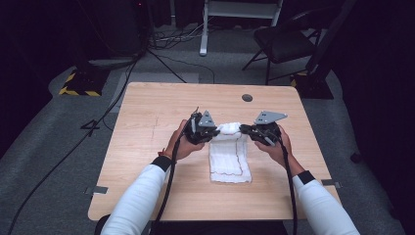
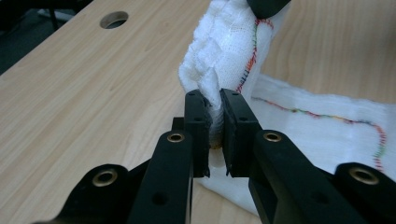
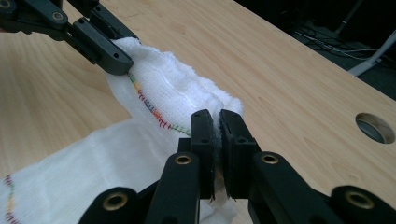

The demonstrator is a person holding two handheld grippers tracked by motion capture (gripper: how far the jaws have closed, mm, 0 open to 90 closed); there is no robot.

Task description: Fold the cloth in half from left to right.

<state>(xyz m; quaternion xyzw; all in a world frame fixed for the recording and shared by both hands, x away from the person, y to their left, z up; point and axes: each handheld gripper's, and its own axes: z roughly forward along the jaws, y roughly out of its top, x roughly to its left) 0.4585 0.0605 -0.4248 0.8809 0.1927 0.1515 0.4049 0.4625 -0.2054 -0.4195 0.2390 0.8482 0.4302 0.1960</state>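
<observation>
Both claws are pinching the cloth, one far corner each.

Nearest, bottom of the high view: two white sleeves, cables trailing back off the tabletop point(image 1: 147, 112). Above them, mid-frame, left claw point(image 1: 209, 131) and right claw point(image 1: 247, 129) face each other with the cloth point(image 1: 229, 164) bunched between them. The near part lies flat on the tabletop at centre frame; the far edge is lifted and folded over into a hump.

Left gripper view: left claw point(image 2: 215, 109) pressed tight on a thick wad of white gauze, several layers in the bite. Coloured stitching runs along the hem to the right. Right gripper view: right claw point(image 3: 215, 122) clamped on the other corner, the fabric squeezed thin.

Risks, as I judge them:
- The corners are held close together, so the span sags. The fold could land crooked or creased if the claws don't spread before laying it down.
- The left bite grips a bunch, not a clean edge. Layers could slip out unevenly and skew the hem.
- The flat part isn't pinned, so a pull toward the near edge could drag the whole cloth instead of folding it.

Further back, upper centre: grommet hole point(image 1: 247, 98) in the tabletop. Beyond that, a chair point(image 1: 284, 41) on the floor, upper right.

No containers on the tabletop.
</observation>
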